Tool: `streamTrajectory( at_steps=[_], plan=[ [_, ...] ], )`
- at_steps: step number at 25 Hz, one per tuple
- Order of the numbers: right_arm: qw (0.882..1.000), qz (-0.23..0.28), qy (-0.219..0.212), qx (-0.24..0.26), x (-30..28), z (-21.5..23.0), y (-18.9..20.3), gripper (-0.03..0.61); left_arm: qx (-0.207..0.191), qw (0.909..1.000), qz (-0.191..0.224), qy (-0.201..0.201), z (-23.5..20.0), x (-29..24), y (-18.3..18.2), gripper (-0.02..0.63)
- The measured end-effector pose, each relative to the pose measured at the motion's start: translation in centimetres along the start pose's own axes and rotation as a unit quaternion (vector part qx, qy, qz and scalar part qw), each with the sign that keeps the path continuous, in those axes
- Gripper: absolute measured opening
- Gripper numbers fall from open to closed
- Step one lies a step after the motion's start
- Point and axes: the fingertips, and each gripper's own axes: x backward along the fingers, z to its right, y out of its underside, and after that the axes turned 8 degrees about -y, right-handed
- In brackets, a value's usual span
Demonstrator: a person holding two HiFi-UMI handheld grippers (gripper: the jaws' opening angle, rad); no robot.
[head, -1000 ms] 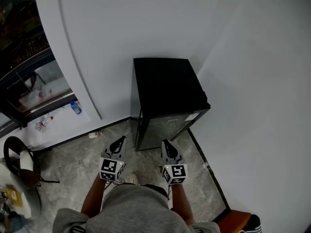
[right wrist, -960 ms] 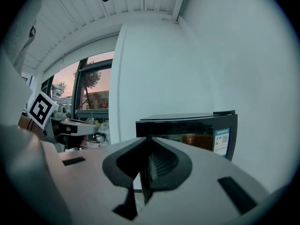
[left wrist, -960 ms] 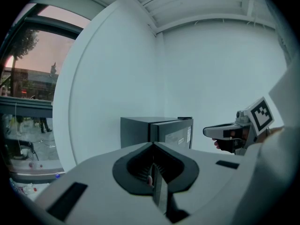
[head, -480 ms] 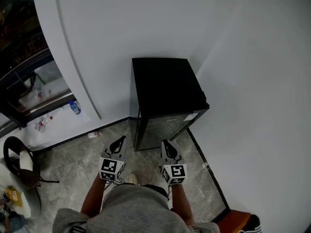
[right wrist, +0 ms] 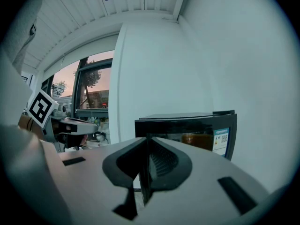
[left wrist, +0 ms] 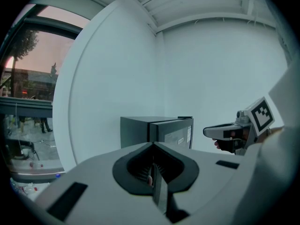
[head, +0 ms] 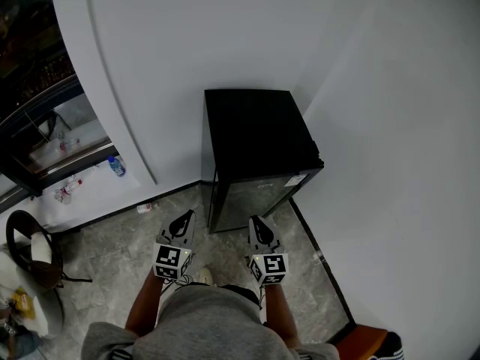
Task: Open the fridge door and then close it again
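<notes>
Check the left tongs (left wrist: 153,143) first: in the left gripper view the two jaws meet at the tips, fully closed, with nothing between them. They touch no object.

Check the right tongs (right wrist: 146,138) next: in the right gripper view the jaws also appear to meet at the tips with nothing held. The seam is dark there, so a hairline gap cannot be ruled out. These tongs also touch nothing.

Hand pose: in the head view you hold both tongs in front of your torso, side by side and apart, at about the same height above the floor (head: 127,238). Your bare forearms run up from the bottom edge of that view. Each marker cube faces up toward the head camera. Both tongs point forward at the fridge (head: 255,137), close to level with a slight downward tilt.

Location of the fridge: a small black unit standing on the floor in the corner, its back toward the white wall (head: 225,36). The fridge door (head: 255,197) faces you and is closed, flush with the cabinet. A label (right wrist: 221,140) sits on the door. Both tongs are near the door but clear of it.
</notes>
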Motion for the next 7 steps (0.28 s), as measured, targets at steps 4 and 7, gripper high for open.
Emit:
streamTrajectory(
  at_steps=[4,7],
  plan=[
    [1.0,0.001,0.0,0.0,0.1,0.01,0.18,0.044,0.001,1.0,0.0,-0.001,0.04,0.07,0.2,0.006],
    [1.0,0.001,0.0,-0.002,0.17,0.06,0.3,0.044,0.001,1.0,-0.001,-0.001,0.13,0.11,0.39,0.006]
  ],
)
